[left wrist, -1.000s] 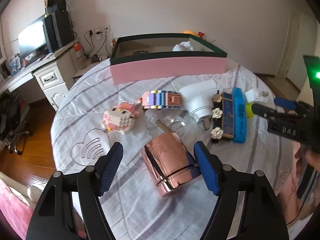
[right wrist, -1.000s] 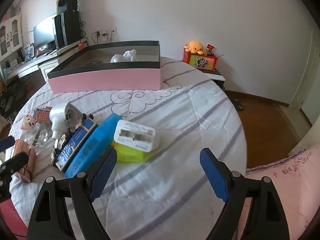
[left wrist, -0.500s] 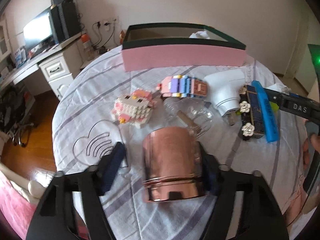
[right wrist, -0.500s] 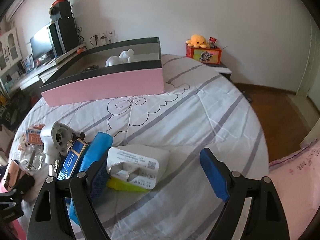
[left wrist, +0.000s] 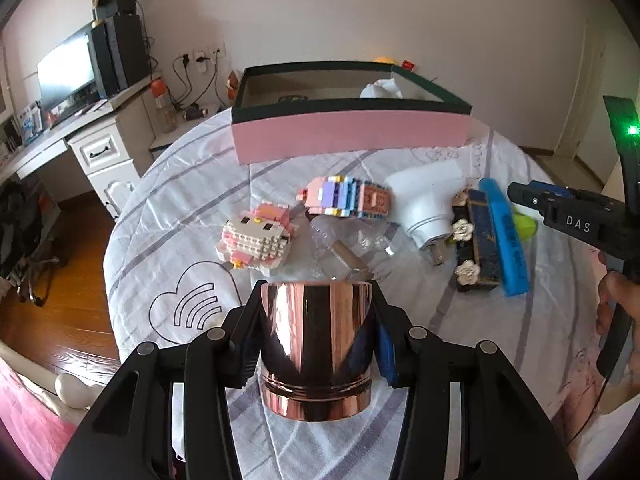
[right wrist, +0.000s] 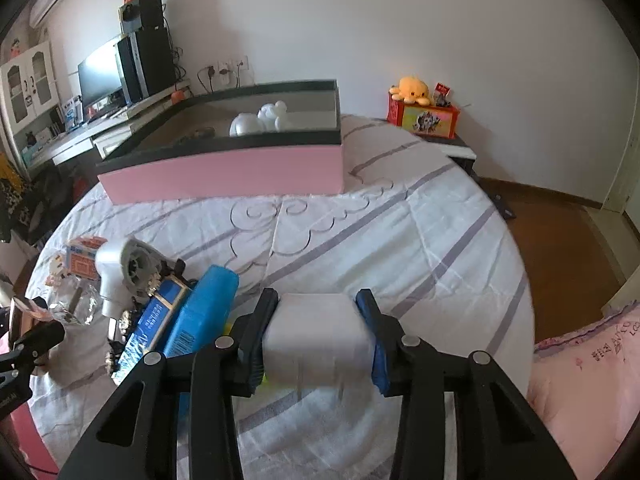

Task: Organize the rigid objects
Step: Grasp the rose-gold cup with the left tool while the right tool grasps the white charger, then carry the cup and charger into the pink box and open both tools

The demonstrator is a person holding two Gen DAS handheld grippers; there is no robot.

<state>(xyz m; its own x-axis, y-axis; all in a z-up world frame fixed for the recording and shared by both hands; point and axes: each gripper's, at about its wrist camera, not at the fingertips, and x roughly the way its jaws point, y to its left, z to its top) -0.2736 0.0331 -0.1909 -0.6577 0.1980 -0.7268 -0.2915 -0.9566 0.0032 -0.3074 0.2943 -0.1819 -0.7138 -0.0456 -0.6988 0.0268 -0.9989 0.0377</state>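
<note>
A shiny copper cup (left wrist: 312, 380) lies on its side on the striped cloth in the left wrist view. My left gripper (left wrist: 316, 320) is closing its jaws around it, and both pads touch its sides. In the right wrist view a white charger block (right wrist: 320, 336) sits between the closing jaws of my right gripper (right wrist: 316, 320), with both pads against it. A yellow-green thing shows under its left edge. The pink box with a dark rim (left wrist: 352, 136) stands at the far side of the table and holds a white item (right wrist: 260, 118).
Loose on the cloth lie a brick cat figure (left wrist: 256, 240), a striped brick block (left wrist: 348, 200), a clear bottle (left wrist: 352, 244), a white plug adaptor (left wrist: 428, 204), a flower-trimmed dark blue box (left wrist: 476, 248) and a blue case (left wrist: 504, 236). A desk with a monitor (left wrist: 68, 76) stands left.
Both grippers have narrowed from wide open. The left pads now grip the copper cup, which has turned to face the camera. The right pads have come in on the white charger.
</note>
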